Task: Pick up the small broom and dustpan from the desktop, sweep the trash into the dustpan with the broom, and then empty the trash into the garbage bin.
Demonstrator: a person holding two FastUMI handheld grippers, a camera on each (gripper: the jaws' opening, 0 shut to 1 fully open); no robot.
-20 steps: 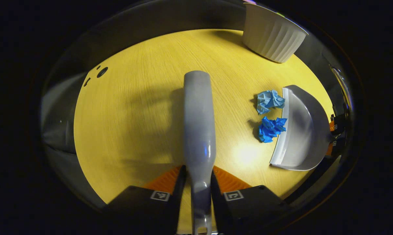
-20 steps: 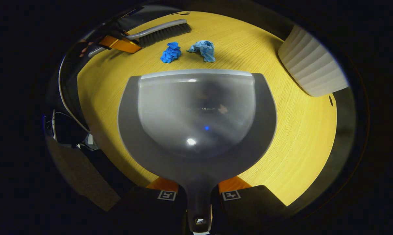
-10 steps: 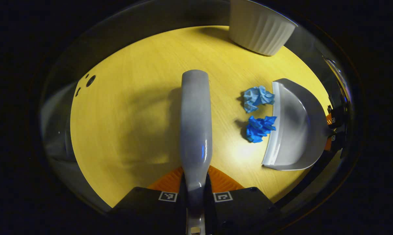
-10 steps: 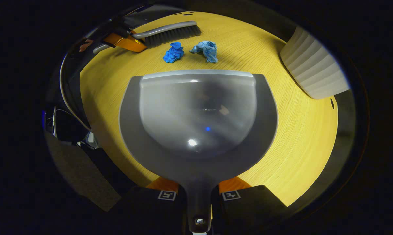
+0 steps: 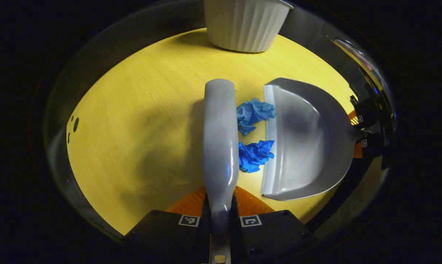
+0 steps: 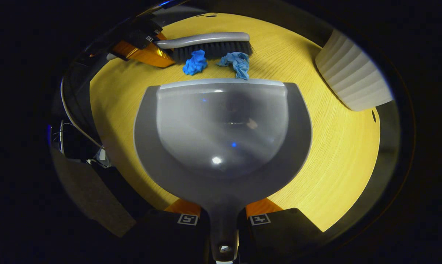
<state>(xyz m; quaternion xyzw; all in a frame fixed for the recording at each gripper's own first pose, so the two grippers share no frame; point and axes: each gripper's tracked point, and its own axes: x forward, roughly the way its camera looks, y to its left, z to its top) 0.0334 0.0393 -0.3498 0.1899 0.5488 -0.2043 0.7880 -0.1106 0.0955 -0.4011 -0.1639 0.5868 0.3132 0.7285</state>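
Left gripper [image 5: 221, 220] clamping grey broom [image 5: 220, 135] handle, bristles pressing against two crumpled blue paper wads [image 5: 255, 154] on yellow wood-grain table [image 5: 132, 121]. Right gripper [image 6: 223, 220] gripping dustpan [image 6: 222, 135] handle — smooth grey plastic, lip lying flat just beside wads, possibly touching paler one. Ribbed white garbage bin [image 6: 353, 79] standing near table edge — bare table lying open to broom's left.

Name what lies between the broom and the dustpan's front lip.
Two crumpled scraps: light blue paper and dark blue paper, between broom and dustpan, in both views.
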